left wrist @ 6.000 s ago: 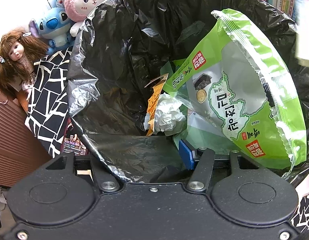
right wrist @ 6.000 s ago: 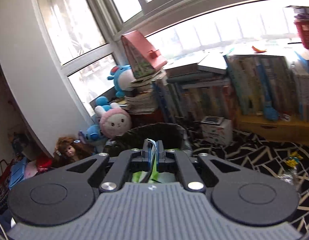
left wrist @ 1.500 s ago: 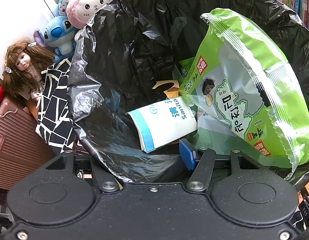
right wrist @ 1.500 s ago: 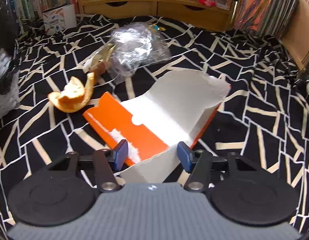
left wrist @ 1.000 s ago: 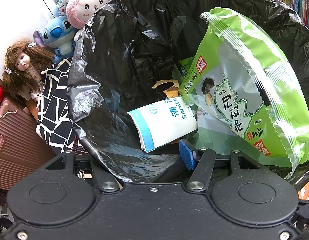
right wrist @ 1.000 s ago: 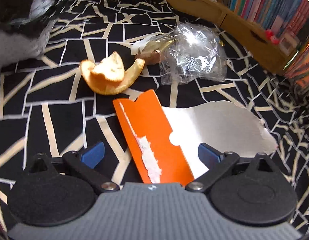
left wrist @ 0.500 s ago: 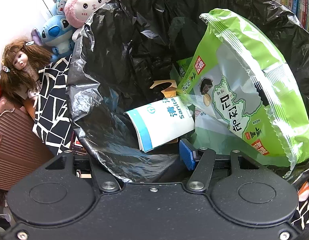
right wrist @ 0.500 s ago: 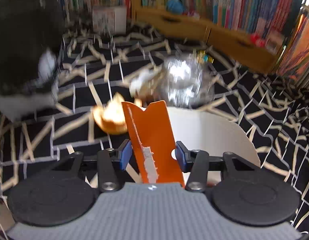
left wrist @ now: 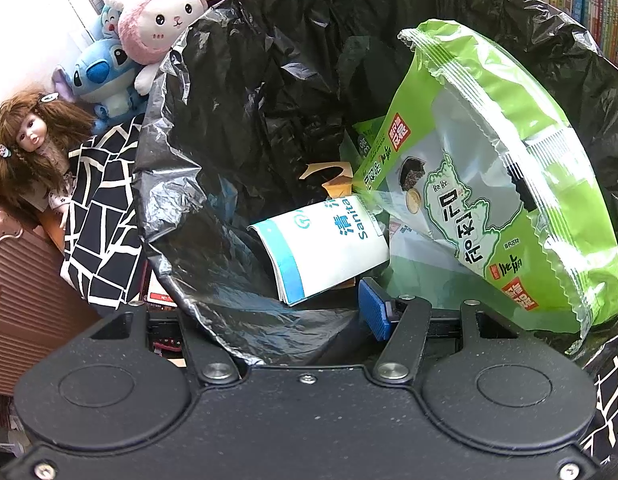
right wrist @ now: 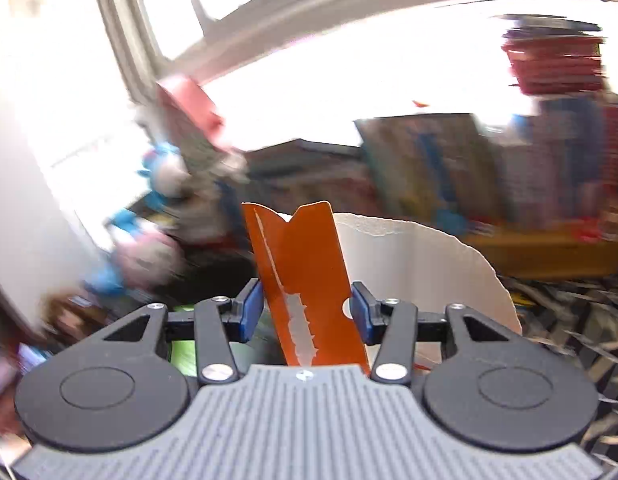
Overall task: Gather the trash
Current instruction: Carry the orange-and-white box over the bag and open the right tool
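Left wrist view: left gripper [left wrist: 297,312] clenches the black bag's [left wrist: 237,168] near rim; beyond its fingers lie a white packet [left wrist: 329,248] and green wrapper [left wrist: 489,184]. Right gripper [right wrist: 307,312], just closed, grasps the torn orange card [right wrist: 305,276] upright between its fingers.

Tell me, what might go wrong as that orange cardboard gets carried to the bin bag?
The right gripper pinches only the torn orange cardboard's lower end, so it could slip out. Its wide white flap sticks out sideways and might catch the black bin bag's rim. The tall green snack packet already crowds the opening, so the cardboard may perch there.
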Available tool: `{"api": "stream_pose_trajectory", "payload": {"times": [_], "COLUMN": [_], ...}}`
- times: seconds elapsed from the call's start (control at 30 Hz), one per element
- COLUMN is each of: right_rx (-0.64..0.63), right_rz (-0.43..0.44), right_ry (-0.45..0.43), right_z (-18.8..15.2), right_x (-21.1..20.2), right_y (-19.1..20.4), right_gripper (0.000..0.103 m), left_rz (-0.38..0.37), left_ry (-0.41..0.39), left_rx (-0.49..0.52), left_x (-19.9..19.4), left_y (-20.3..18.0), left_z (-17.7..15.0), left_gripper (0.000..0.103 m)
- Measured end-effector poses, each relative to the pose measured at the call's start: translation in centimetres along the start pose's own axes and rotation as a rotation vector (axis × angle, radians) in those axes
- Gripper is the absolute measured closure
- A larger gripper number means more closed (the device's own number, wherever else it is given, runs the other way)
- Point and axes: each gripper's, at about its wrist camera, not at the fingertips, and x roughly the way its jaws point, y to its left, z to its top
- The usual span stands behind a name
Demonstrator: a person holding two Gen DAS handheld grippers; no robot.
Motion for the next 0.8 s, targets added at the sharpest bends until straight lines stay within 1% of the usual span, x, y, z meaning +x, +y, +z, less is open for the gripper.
{"api": "stream_pose_trajectory", "payload": {"times": [0.07,0.13,0.17,0.23,0.33,0.43,0.57,0.63,0.7,0.8], "right_rx": [0.012,0.026,0.028,0.023,0.011,0.013,0.063,0.087,0.09,0.088], "right_rz": [0.091,0.185,0.218,0.263,0.295,0.31,0.318,0.308,0.287,0.244], "right_ry": [0.012,0.055,0.077,0.132,0.215,0.29,0.383,0.419,0.452,0.498], "right_z": [1.1,1.7,1.7,1.5,0.7,-0.6,-1.9,-2.2,-2.7,-3.5], "right_x": [1.3,3.3,4.4,6.7,9.7,12.0,14.4,15.6,16.6,17.4], "right_y": [1.4,2.8,3.5,4.8,6.1,7.1,6.9,6.5,6.4,6.1], "right_gripper": [0.052,0.052,0.052,0.052,0.052,0.052,0.052,0.052,0.057,0.057], "left_rz": [-0.003,-0.005,-0.006,-0.008,-0.013,-0.025,-0.037,-0.038,-0.04,-0.041], "left_ry": [-0.004,-0.009,-0.011,-0.015,-0.019,-0.021,-0.024,-0.028,-0.029,-0.03], "left_rx": [0.008,0.012,0.013,0.018,0.025,0.021,0.016,0.017,0.018,0.016], "left_x": [0.0,0.0,0.0,0.0,0.1,0.1,0.2,0.1,0.1,0.0], "left_y": [0.0,0.0,0.1,0.1,0.1,0.4,0.8,0.7,0.8,0.8], "left_z": [-0.1,-0.1,-0.1,-0.2,-0.1,0.0,0.1,-0.1,-0.1,-0.2], "left_gripper": [0.046,0.046,0.046,0.045,0.045,0.045,0.045,0.045,0.045,0.045]}}
